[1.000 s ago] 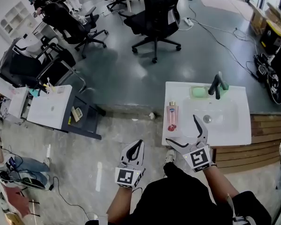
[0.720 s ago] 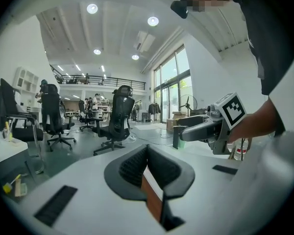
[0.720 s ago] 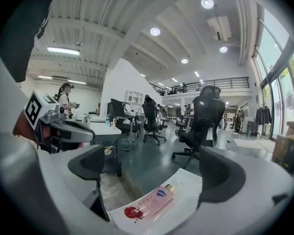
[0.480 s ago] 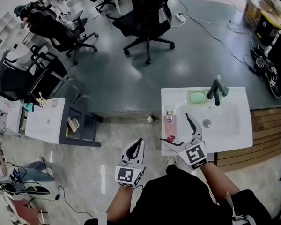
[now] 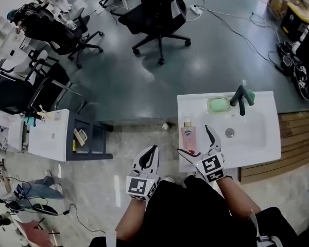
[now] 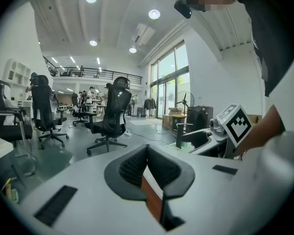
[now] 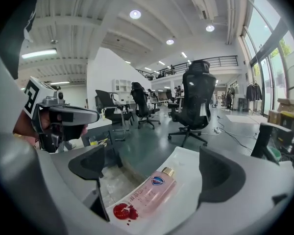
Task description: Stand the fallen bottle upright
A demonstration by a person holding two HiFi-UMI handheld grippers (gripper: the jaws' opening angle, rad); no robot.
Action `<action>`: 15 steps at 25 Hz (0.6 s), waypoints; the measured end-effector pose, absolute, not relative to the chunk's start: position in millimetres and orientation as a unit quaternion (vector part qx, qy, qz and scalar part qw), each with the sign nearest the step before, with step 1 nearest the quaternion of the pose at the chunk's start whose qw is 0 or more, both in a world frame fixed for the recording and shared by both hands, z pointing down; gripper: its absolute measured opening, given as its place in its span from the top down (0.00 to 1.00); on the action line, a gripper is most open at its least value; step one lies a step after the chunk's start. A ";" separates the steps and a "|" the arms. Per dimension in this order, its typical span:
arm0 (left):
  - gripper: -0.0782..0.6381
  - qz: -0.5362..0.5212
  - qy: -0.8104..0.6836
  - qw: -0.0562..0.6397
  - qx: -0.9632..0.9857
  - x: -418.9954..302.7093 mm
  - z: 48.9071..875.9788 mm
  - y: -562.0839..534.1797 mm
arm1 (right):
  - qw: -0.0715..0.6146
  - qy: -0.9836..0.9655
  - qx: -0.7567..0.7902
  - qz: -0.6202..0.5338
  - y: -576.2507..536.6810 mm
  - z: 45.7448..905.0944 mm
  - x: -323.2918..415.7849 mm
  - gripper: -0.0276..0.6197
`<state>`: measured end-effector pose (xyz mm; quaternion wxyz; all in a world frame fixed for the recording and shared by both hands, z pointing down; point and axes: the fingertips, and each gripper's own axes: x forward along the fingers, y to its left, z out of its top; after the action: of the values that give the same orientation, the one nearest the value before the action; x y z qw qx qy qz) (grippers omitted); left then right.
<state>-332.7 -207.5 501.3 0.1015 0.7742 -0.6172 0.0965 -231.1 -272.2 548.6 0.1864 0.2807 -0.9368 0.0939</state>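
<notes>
A pink bottle (image 5: 189,137) with a gold cap lies on its side on the left ledge of the white sink (image 5: 262,148), cap pointing away from me. In the right gripper view the bottle (image 7: 146,196) lies low between the jaws, a red print at its near end. My right gripper (image 5: 196,142) is open, just short of the bottle's near end, its jaws spread to either side. My left gripper (image 5: 147,159) hangs over the floor to the left of the sink, shut with nothing in it; its pads (image 6: 147,168) meet in the left gripper view.
A black tap (image 5: 240,98) and a green soap dish (image 5: 217,104) stand at the sink's far edge. Office chairs (image 5: 155,13) stand on the grey floor beyond. A white low table (image 5: 47,133) is at the left, wooden boards (image 5: 293,138) at the right.
The view has shifted a little; my right gripper has come closer to the bottle's near end, jaws still open. The left gripper has hardly moved. The bottle lies as before.
</notes>
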 end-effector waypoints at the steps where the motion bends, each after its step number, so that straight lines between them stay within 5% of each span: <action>1: 0.87 0.096 -0.614 0.104 0.776 -332.9 503.0 -212.5 | 0.190 -0.933 0.285 0.107 -276.2 556.9 -231.3 0.04; 15: 0.87 0.125 -0.518 0.123 0.837 -372.7 526.1 -280.8 | 0.312 -0.847 0.367 0.225 -307.0 653.7 -259.1 0.11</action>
<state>-372.7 -280.8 526.1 0.1234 0.8373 -0.5178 0.1249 -259.1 -307.0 653.7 0.3122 0.3673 -0.8468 0.2247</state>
